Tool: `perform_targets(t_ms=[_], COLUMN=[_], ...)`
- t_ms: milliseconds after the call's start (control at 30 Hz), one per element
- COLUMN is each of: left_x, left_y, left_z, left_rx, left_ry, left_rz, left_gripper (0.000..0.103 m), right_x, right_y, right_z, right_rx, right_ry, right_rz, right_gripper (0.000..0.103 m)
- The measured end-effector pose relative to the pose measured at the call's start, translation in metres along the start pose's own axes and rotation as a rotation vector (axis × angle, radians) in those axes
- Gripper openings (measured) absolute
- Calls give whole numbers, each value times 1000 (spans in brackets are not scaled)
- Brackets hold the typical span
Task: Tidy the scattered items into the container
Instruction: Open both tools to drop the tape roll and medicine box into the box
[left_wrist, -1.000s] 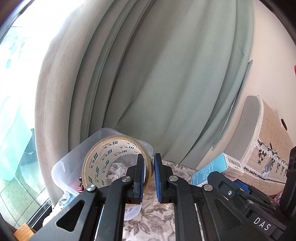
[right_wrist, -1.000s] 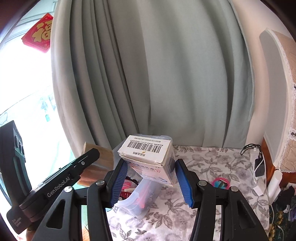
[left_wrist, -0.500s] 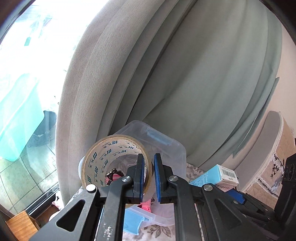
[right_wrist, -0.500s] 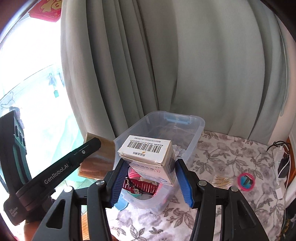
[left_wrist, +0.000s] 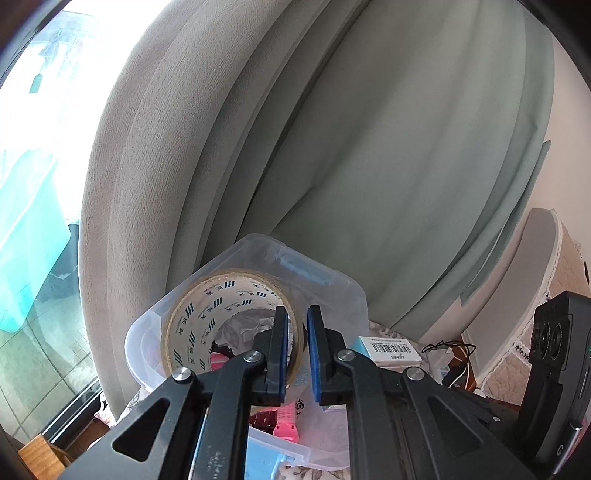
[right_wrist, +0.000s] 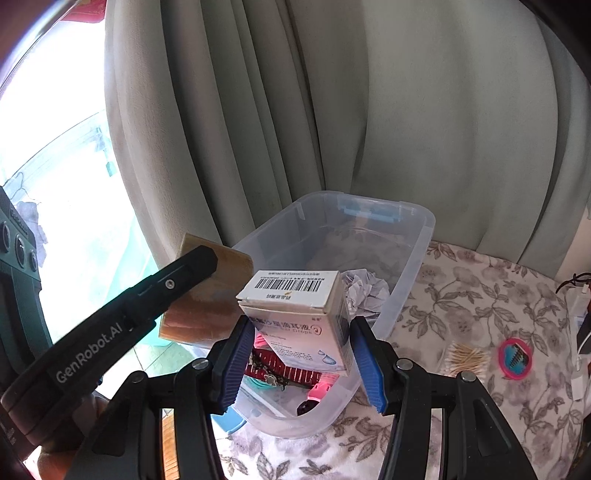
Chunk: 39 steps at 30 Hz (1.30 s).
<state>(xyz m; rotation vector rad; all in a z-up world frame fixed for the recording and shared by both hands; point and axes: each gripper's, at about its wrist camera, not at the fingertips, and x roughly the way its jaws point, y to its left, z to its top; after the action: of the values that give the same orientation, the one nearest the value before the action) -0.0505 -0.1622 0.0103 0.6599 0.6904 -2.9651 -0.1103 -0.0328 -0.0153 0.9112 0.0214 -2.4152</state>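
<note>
My left gripper (left_wrist: 297, 347) is shut on the wall of a roll of brown packing tape (left_wrist: 207, 321) and holds it over the near left part of the clear plastic container (left_wrist: 347, 291). The tape roll also shows in the right wrist view (right_wrist: 207, 314), beside the container's left wall. My right gripper (right_wrist: 301, 354) is shut on a small white medicine box (right_wrist: 306, 314) with a barcode on top, held above the near end of the container (right_wrist: 413, 266). The container holds crumpled paper (right_wrist: 364, 291), a red comb (right_wrist: 291, 373) and a pink item (right_wrist: 321, 389).
A grey-green curtain (right_wrist: 369, 110) hangs right behind the container. On the floral cloth (right_wrist: 461, 295) to the right lie a bundle of cotton swabs (right_wrist: 465, 356) and a round pink case (right_wrist: 515, 358). White cables (right_wrist: 580, 332) lie at the far right. A window (left_wrist: 33, 147) is at left.
Both grippers have moved forward over the container and tilted down, so more of its inside shows. Each keeps its hold on its item.
</note>
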Motion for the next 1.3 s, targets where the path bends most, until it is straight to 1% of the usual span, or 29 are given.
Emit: perform_targets(t_ms=[133, 300, 500, 567, 767, 933, 1067, 1233, 1267, 1300], left_x=[12, 22, 33, 38, 45, 49, 48, 44, 42, 41], left_y=[4, 8, 8, 9, 9, 8, 5, -1, -3, -4], left_z=[-2, -1, -4, -5, -5, -4, -2, 1, 2, 2], left_rx=[-7, -10, -6, -9, -16, -27, -21, -5, -1, 3], left_ry=[20, 32, 56, 67, 82, 97, 99, 102, 102, 102], left_rz=[7, 26, 46, 49, 58, 52, 55, 54, 53, 51], left_gripper=[10, 10, 10, 10, 10, 10, 10, 10, 10, 14], right_x=[6, 22, 38, 42, 43, 34, 43, 39, 38, 36], right_y=[1, 0, -11, -16, -15, -13, -15, -14, -14, -14], right_z=[2, 3, -2, -4, -7, -9, -6, -6, -7, -7], right_rx=[-12, -20, 13, 29, 13, 6, 5, 8, 10, 12], right_ry=[6, 23, 55, 58, 58, 62, 65, 65, 64, 63], right_rz=[11, 25, 25, 30, 37, 38, 39, 33, 32, 30], right_gripper=[57, 56, 55, 51, 50, 50, 50, 50, 50, 50])
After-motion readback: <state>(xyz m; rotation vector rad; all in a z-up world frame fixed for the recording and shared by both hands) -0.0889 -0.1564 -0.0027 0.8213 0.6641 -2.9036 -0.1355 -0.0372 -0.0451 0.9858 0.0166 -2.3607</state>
